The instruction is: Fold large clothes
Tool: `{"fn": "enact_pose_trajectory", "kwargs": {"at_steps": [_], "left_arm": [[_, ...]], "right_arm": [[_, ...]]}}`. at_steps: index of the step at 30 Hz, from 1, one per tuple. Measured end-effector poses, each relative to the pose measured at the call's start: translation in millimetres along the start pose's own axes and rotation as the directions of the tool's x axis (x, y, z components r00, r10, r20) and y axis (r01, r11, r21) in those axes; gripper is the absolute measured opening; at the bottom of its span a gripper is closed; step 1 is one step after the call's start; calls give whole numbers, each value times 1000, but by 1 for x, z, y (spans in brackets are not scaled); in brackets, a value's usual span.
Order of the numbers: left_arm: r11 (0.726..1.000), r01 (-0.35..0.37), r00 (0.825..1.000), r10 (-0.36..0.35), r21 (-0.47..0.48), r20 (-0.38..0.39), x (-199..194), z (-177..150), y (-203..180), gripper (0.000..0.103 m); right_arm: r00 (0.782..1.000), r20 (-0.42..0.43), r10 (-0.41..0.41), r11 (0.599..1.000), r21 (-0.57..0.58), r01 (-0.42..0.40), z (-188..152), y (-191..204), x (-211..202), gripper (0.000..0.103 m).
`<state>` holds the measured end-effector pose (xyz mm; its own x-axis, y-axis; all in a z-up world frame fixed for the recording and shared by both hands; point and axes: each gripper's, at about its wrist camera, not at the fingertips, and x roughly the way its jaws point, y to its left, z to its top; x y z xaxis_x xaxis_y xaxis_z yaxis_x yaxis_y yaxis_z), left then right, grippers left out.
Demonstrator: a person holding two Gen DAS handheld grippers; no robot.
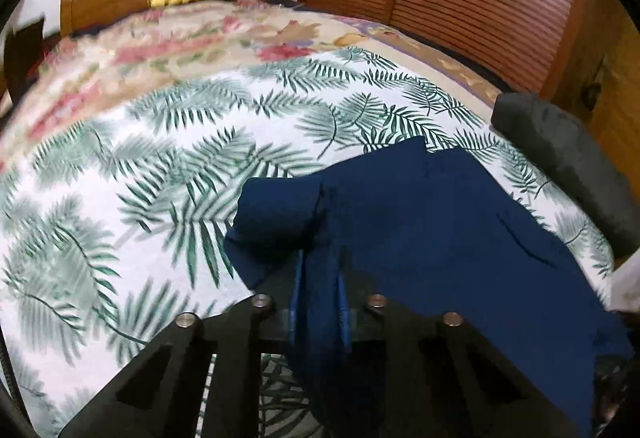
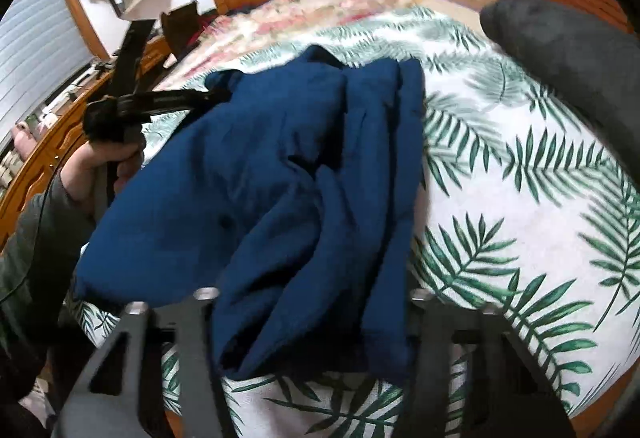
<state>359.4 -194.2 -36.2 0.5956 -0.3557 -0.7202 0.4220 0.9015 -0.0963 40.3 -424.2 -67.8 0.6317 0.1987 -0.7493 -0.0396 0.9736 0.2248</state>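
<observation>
Navy garment (image 1: 432,222) bunched between both claws, draped over a palm-leaf sheet (image 1: 120,198) on the bed. Left gripper (image 1: 318,302): blue pads (image 1: 298,290) closed together on a fold of navy cloth, which trails forward and rightward from the tips. Right gripper (image 2: 312,318): cloth piled over its fingertips; closure cannot be told. Left gripper (image 2: 208,96) seen ahead-left, clamped on the garment's far edge. Grey cushion (image 2: 568,46) lies ahead-right.

Navy garment (image 2: 280,174), green-fronded white sheet (image 2: 520,222)
</observation>
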Motion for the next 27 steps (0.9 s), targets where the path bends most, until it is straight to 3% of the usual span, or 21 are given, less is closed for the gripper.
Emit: {"fn": "enact_pose_trajectory", "kwargs": {"at_steps": [5, 9, 13, 19, 27], "left_arm": [[998, -50, 994, 48, 24, 95, -35, 14, -20, 10], [995, -82, 984, 72, 55, 164, -63, 25, -44, 9], [994, -99, 969, 84, 52, 234, -85, 37, -67, 8], [995, -78, 941, 54, 59, 333, -102, 66, -115, 8], [994, 10, 899, -58, 111, 435, -106, 113, -196, 8]], "right_arm": [[997, 70, 43, 999, -30, -41, 7, 1, -19, 26], [989, 133, 68, 996, -58, -61, 19, -1, -36, 24], [978, 205, 49, 995, -94, -30, 40, -14, -60, 24], [948, 315, -32, 978, -187, 95, 83, -42, -121, 23], [893, 421, -160, 940, -211, 268, 133, -101, -210, 23]]}}
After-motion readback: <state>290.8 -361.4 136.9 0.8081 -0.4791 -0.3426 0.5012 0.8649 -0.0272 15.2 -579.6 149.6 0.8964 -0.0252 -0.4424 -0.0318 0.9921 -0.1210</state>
